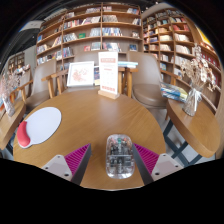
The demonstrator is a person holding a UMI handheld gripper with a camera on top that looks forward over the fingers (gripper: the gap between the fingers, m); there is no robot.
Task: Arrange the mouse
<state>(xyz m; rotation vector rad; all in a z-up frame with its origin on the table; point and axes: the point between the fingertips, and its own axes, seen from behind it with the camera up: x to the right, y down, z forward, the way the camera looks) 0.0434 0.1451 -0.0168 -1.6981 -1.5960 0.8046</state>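
Mouse, clear-shelled, sits between the spread fingers of the gripper, a gap showing at each side, resting on the round wooden worktop. One white mouse mat with a red wrist rest lies to the left. Two upright sign cards stand beyond. Bookshelves line the room behind; a chair stands near.

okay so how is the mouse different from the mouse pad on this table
The mouse is translucent grey and sits between the gripper's open fingers; the mouse pad is a flat white oval with a red edge, farther off beyond the left finger. The mouse is small and raised; the mouse pad is wider and flat. Both rest on the wooden table.
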